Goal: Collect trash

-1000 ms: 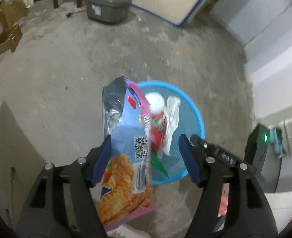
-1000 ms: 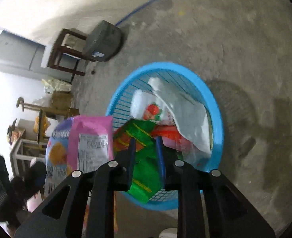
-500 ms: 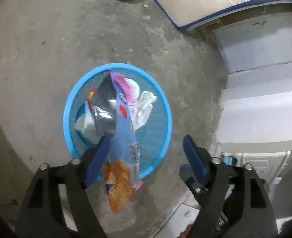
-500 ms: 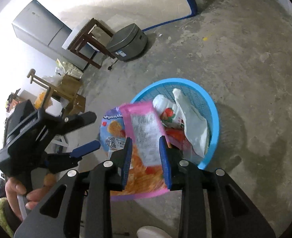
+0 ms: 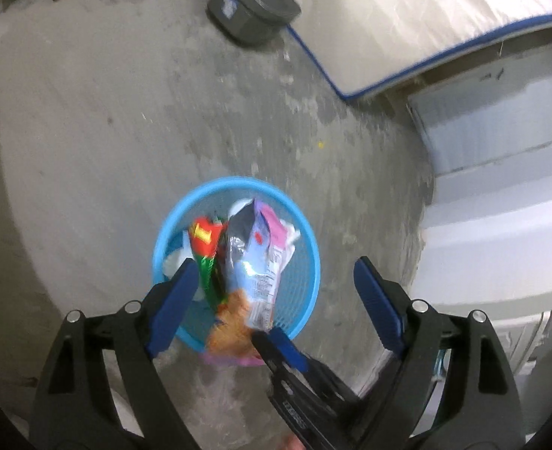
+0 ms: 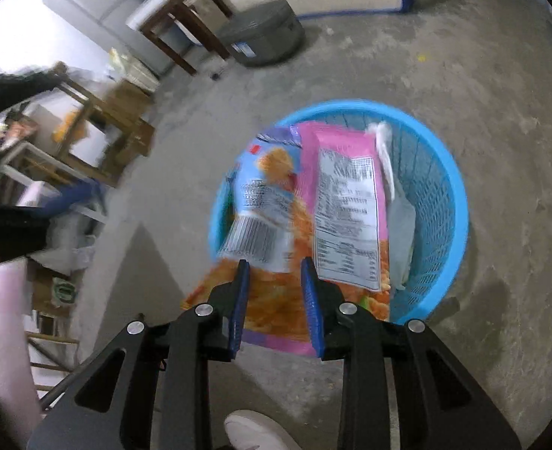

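Note:
A blue mesh basket (image 5: 315, 262) (image 6: 459, 217) stands on the concrete floor. A pink and blue snack bag (image 5: 253, 270) (image 6: 343, 195) leans in it, its orange lower end hanging over the near rim. Beside the bag lie a red and green wrapper (image 5: 204, 243) and white plastic (image 6: 399, 217). My left gripper (image 5: 275, 262) hovers above the basket, its jaws opening wide, with nothing pressed between them. My right gripper (image 6: 275, 262) (image 5: 276, 341) has its jaws a little apart over the bag's lower end. Its pads do not visibly pinch the bag.
A grey lidded box (image 5: 253, 7) (image 6: 261, 37) sits at the back by a blue-edged mattress (image 5: 388, 18). A wooden stool (image 6: 186, 22) and wooden frames stand at the left. White cabinets (image 5: 501, 225) line the right. A white shoe (image 6: 253, 431) is below the right gripper.
The snack bag left my left gripper and dropped into the basket. The left jaws spread wider. My right gripper swung from the green wrapper to the bag's lower end.

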Demonstrator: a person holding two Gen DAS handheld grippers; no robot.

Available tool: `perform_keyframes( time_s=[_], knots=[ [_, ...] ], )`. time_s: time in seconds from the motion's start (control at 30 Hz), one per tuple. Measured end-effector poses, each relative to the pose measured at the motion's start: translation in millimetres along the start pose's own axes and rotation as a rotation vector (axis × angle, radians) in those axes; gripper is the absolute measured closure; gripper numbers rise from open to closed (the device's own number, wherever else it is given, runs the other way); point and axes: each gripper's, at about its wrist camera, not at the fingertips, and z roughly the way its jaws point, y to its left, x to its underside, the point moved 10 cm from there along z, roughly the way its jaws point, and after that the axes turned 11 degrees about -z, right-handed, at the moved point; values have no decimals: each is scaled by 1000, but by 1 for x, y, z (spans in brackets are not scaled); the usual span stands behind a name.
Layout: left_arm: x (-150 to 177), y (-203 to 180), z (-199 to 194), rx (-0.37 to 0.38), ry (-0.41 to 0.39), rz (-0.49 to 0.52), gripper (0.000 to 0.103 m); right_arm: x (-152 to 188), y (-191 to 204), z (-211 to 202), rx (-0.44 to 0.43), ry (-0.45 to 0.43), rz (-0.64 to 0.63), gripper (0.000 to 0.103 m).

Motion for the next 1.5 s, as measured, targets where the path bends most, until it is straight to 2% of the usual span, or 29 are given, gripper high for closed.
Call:
perform_keyframes(
  time_s=[0.07, 0.13, 0.17, 0.3, 0.4, 0.47, 0.5, 0.67, 0.87, 0.93, 1.1, 1.2, 1.37, 1.5],
  knots=[
    [-7, -7, -34, 11, -28, 10, 23, 2, -5, 26, 1, 58, 17, 75],
    [-13, -15, -67, 33, -62, 35, 23, 5, -15, 56, 39, 128, 20, 75],
    [-14, -19, -95, 39, -90, 68, 23, 6, -18, 66, 49, 152, 28, 75],
    [-11, -16, -188, 41, -198, 146, 23, 12, -39, 99, 155, 243, 65, 75],
    [2, 3, -260, 21, -291, 165, 20, 13, -43, 99, 168, 253, 79, 75],
    [13, 17, -295, 7, -339, 167, 20, 8, -39, 86, 167, 227, 83, 75],
    [23, 30, -322, -8, -383, 157, 20, 3, -36, 73, 152, 196, 79, 72],
    [73, 76, -407, -55, -545, 86, 18, -6, -24, 18, 122, 104, 29, 63],
    [145, 106, -467, -124, -674, 17, 15, -13, 7, -59, 80, -3, -77, 63],
    [172, 113, -487, -156, -722, 3, 14, -12, 31, -100, 52, -47, -157, 62],
    [229, 128, -522, -250, -816, 1, 11, 11, 121, -207, 8, -171, -389, 30],
    [257, 132, -538, -278, -870, 5, 9, 33, 185, -274, -11, -264, -545, 17],
    [297, 142, -547, -327, -927, -29, 9, 76, 250, -340, -9, -342, -699, 7],
    [313, 162, -545, -453, -938, -116, 9, 113, 299, -364, -3, -335, -830, 7]
  ],
)
